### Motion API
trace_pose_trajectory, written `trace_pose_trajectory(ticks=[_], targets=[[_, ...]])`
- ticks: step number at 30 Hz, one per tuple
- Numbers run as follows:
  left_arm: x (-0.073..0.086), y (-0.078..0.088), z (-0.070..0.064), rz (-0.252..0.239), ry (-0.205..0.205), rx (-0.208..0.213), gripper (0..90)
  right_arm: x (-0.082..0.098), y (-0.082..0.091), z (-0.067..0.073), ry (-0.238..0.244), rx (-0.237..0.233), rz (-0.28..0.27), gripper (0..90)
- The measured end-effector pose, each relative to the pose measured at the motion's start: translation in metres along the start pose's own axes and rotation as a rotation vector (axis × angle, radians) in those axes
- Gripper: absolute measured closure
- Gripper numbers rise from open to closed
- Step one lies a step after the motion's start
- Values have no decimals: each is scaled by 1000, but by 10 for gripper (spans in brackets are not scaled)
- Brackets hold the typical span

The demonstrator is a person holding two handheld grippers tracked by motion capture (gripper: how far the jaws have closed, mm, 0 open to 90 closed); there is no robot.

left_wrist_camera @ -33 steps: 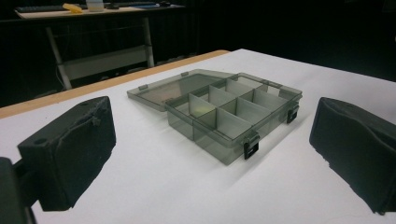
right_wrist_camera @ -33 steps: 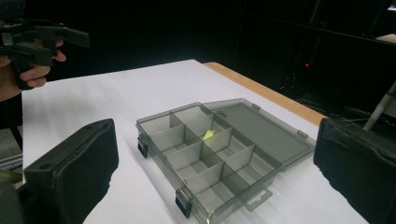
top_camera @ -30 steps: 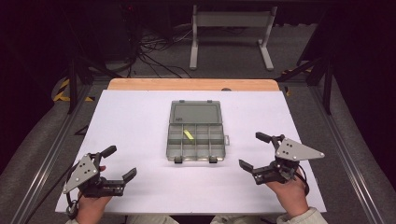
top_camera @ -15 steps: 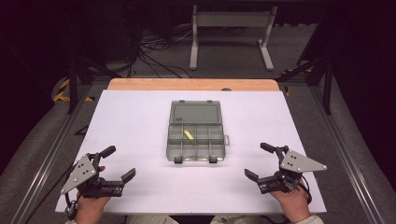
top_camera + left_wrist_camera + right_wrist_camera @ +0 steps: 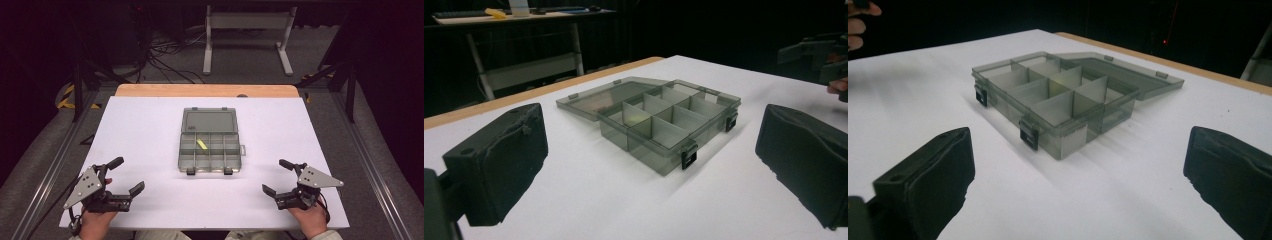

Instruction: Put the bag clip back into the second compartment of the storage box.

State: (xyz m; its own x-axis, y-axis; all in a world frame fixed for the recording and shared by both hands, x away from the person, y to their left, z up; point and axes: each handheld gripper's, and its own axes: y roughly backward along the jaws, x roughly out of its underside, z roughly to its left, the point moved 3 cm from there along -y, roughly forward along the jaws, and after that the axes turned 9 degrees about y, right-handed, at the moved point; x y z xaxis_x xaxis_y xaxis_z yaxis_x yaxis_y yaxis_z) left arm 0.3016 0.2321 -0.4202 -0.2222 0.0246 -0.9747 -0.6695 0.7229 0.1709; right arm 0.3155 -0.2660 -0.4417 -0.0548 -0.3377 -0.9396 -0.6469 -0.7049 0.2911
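Left gripper [image 5: 125, 175] lower left, released, holding nothing; right gripper [image 5: 278, 176] lower right, released too. Open compartment box [image 5: 210, 150] sits mid-frame between them, a yellow piece [image 5: 201, 144] inside; bare white table [image 5: 150, 130] lies clear in between.

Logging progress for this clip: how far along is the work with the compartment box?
Done: the compartment box lies open, its lid folded flat on the table, and a small yellow piece sits in a middle compartment. In hand: nothing; the left gripper and right gripper are open, near the table's front edge, apart from the box. Left: any further filling and closing the latches.
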Motion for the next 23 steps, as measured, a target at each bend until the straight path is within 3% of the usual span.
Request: trace_pose_trajectory(ticks=[14, 23], targets=[[6, -2, 7, -2, 13, 8, 9, 4, -2, -1, 6, 20, 27, 7], [6, -2, 9, -1, 27, 4, 9, 2, -1, -2, 11, 31, 15, 6]])
